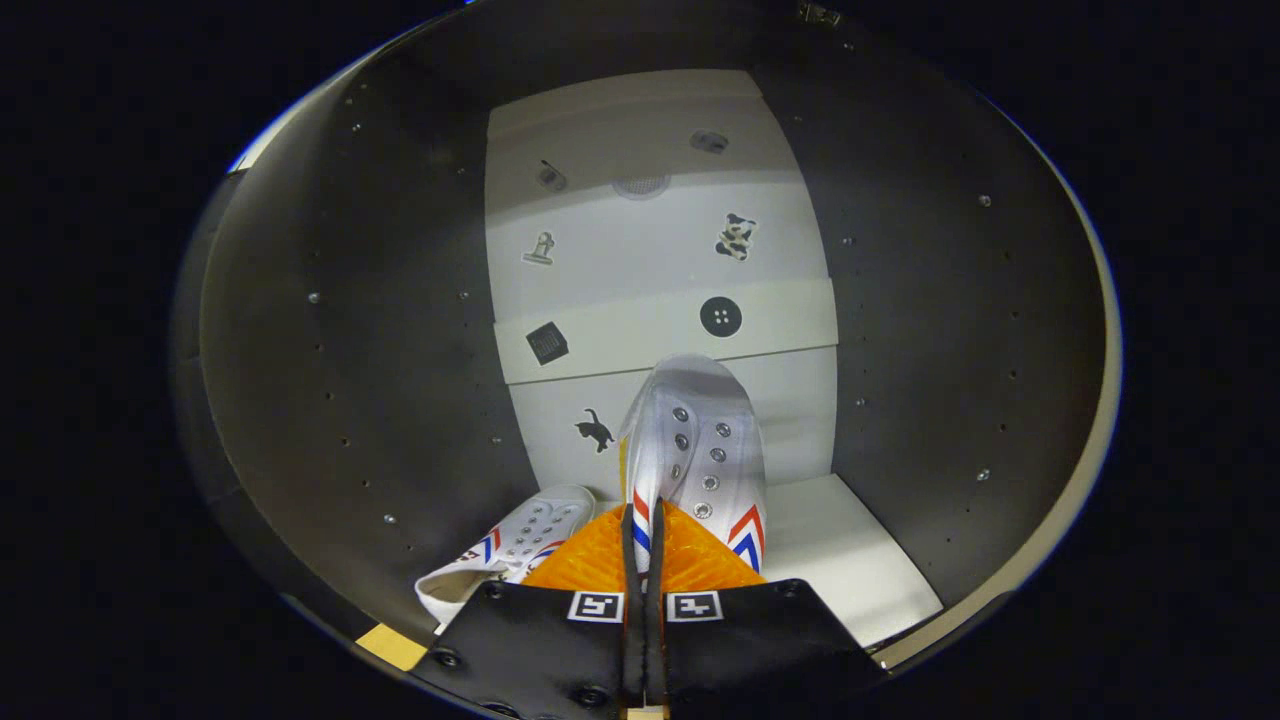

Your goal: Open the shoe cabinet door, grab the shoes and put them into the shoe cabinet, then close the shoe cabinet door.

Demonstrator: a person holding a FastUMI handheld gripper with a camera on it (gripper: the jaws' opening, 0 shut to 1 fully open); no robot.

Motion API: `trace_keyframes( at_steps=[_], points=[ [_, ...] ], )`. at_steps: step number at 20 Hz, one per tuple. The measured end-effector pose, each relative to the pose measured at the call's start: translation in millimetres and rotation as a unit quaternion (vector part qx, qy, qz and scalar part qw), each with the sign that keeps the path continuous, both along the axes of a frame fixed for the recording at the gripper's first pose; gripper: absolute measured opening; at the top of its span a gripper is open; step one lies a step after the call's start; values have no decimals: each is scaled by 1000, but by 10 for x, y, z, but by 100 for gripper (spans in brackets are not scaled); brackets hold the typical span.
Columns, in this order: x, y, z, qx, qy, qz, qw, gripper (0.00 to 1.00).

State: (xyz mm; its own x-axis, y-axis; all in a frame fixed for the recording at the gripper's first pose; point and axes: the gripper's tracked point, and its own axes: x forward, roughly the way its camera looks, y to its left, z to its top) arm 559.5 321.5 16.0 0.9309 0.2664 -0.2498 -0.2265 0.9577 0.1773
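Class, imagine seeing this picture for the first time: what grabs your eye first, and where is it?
A white shoe with red and blue chevrons, pinched at its heel edge by the shut claw. Left of the fingers lies a second matching shoe on the cabinet floor. Beyond, stickers dot the white back wall.

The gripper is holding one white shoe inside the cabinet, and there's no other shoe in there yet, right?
Not quite. The gripper view shows the hand-held gripper shut on one white shoe inside the cabinet, but a second white shoe already lies on the cabinet floor, just beside the fingers.
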Motion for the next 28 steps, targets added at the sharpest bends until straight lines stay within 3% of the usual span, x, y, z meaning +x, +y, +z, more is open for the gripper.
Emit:
trace_keyframes(
  at_steps=[7,8,11,14,21,28],
  points=[
    [272,103,-378,-23,32,-22,999,2],
    [260,87,-407,-32,34,-24,999,7],
    [98,102,-222,-62,0,-17,998,53],
    [-321,70,58,-85,-44,-15,995,99],
    [-1744,-230,618,-101,-126,-8,987,99],
    [-2925,-692,680,-95,-133,-5,987,99]
  ],
)
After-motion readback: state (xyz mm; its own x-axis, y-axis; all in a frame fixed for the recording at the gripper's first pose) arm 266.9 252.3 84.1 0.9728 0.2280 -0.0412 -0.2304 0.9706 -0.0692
